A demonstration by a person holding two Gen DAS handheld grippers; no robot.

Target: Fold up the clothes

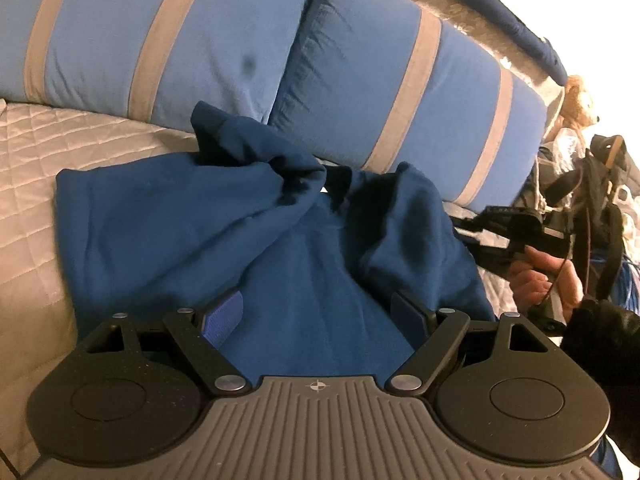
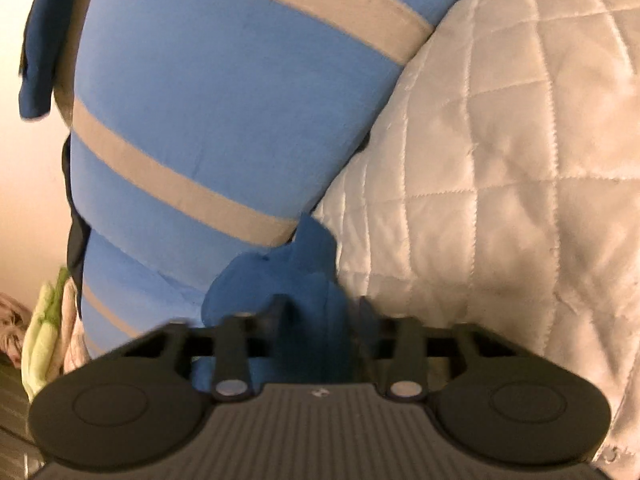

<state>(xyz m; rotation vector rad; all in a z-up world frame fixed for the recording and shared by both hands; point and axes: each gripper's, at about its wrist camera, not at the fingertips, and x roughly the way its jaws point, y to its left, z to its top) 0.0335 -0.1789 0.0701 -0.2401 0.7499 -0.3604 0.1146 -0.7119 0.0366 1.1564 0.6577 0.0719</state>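
A dark blue garment (image 1: 200,220) lies crumpled on the quilted bedspread (image 1: 28,184), its top bunched against two pillows. My left gripper (image 1: 320,312) hovers over the garment's near part, jaws wide open, nothing pinched between the blue pads (image 1: 226,316). In the right wrist view, my right gripper (image 2: 322,312) has its fingers drawn close on a bunched fold of the blue garment (image 2: 280,272). The left wrist view shows that right gripper (image 1: 492,232) at the garment's right edge, held by a person's hand (image 1: 536,280); its fingertips are hidden there.
Two blue pillows with grey stripes (image 1: 160,40) (image 1: 400,92) lean along the back of the bed. A plush toy (image 1: 580,100) and dark straps and bags (image 1: 600,200) crowd the right side. Pale quilt (image 2: 520,160) spreads to the right of the pinched fold.
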